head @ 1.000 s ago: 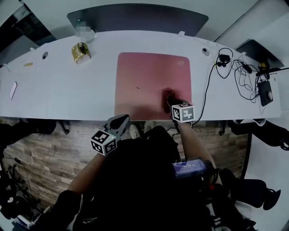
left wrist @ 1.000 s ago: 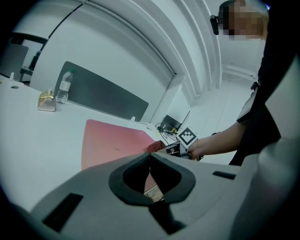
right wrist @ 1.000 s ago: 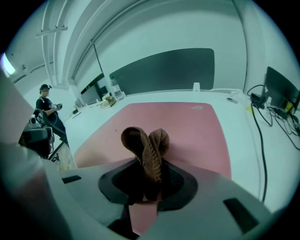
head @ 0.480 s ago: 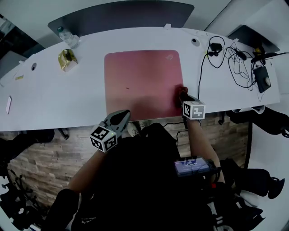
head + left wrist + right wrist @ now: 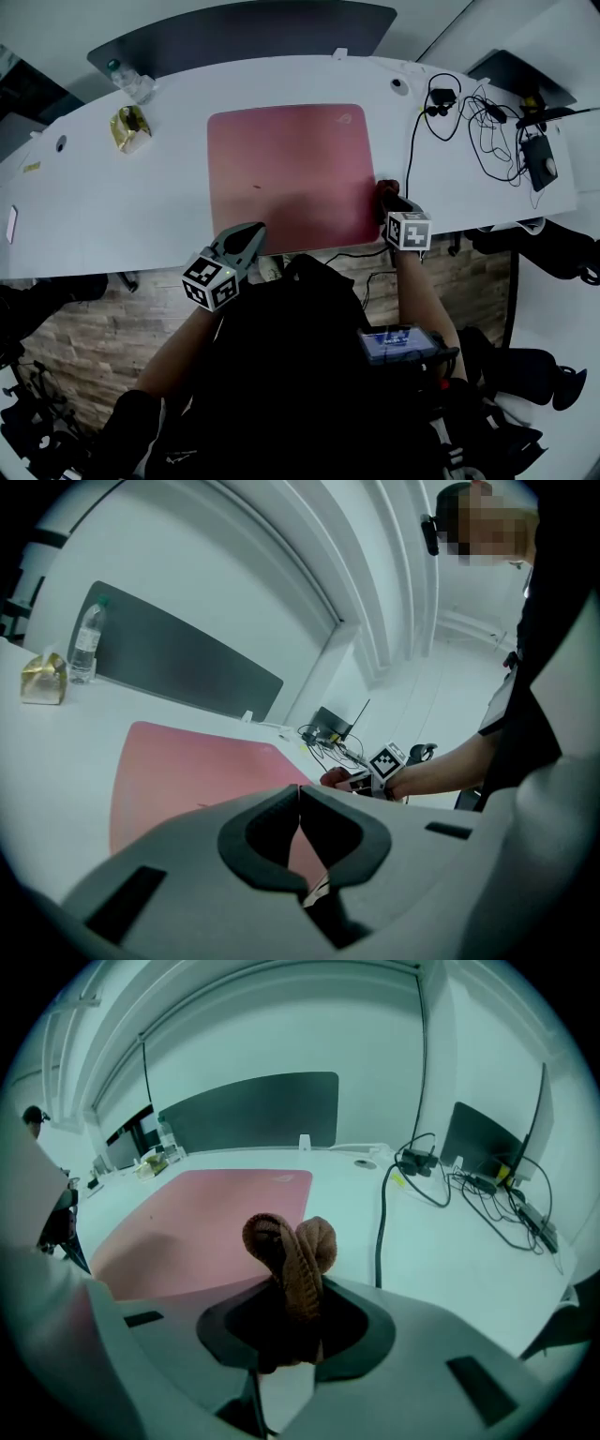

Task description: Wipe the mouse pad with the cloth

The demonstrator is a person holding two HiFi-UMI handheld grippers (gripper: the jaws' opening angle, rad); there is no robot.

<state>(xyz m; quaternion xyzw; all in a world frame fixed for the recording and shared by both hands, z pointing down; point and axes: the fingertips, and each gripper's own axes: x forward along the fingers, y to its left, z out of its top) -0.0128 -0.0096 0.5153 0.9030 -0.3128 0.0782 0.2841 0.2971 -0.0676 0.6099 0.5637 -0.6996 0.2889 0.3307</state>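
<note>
Across the white counter (image 5: 112, 206) the pink mouse pad (image 5: 286, 173) lies flat w/ nothing pinning it; a hard stroke could skid it, esp. since the left gripper (image 5: 246, 236) sits by its near edge, fingers pressed together on nothing; black cable (image 5: 410, 155) runs just beside the right gripper (image 5: 390, 202), an easy snag; its fingers pinch the brown cloth (image 5: 291, 1241), bunched at the pad's right edge, so little fabric may touch.
</note>
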